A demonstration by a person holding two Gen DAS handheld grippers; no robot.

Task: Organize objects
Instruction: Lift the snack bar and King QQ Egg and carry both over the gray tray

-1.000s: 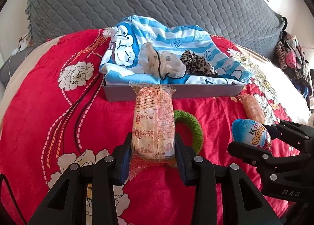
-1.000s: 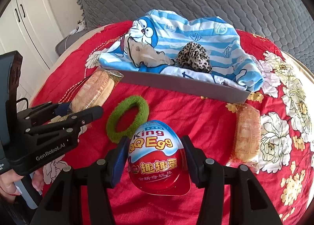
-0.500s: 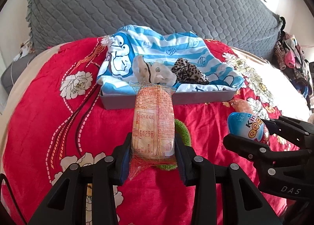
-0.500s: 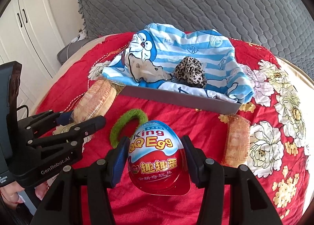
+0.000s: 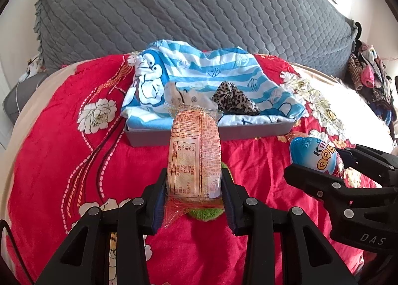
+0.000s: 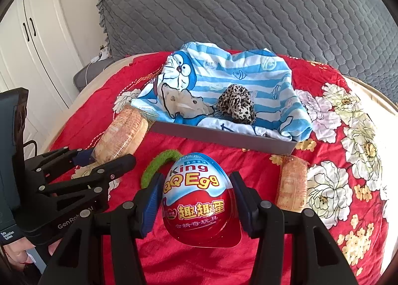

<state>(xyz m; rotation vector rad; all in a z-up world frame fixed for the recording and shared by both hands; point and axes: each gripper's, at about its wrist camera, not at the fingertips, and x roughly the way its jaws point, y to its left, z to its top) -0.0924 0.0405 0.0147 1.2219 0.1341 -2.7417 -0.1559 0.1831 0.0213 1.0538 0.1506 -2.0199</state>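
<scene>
My left gripper (image 5: pixel 194 198) is shut on an orange cracker packet (image 5: pixel 195 155), held above the red bedspread in front of the grey tray (image 5: pixel 189 137). My right gripper (image 6: pixel 199 200) is shut on a red and blue King QQ Egg (image 6: pixel 199 195); it also shows in the left wrist view (image 5: pixel 316 158). The tray (image 6: pixel 223 139) holds a blue striped Doraemon cloth (image 6: pixel 223 73), a leopard scrunchie (image 6: pixel 236 104) and a clear bag of snacks (image 6: pixel 184 102). A green scrunchie (image 6: pixel 159 163) lies on the bedspread under the grippers.
A second cracker packet (image 6: pixel 291 185) lies on the bedspread right of the egg. A grey quilted headboard (image 5: pixel 199 11) stands behind the tray. White cupboards (image 6: pixel 32 44) are at the left, and a pile of clothes (image 5: pixel 370 78) at the far right.
Both grippers have pulled back and up from the tray with their loads; the tray and green scrunchie look farther and lower in view.
</scene>
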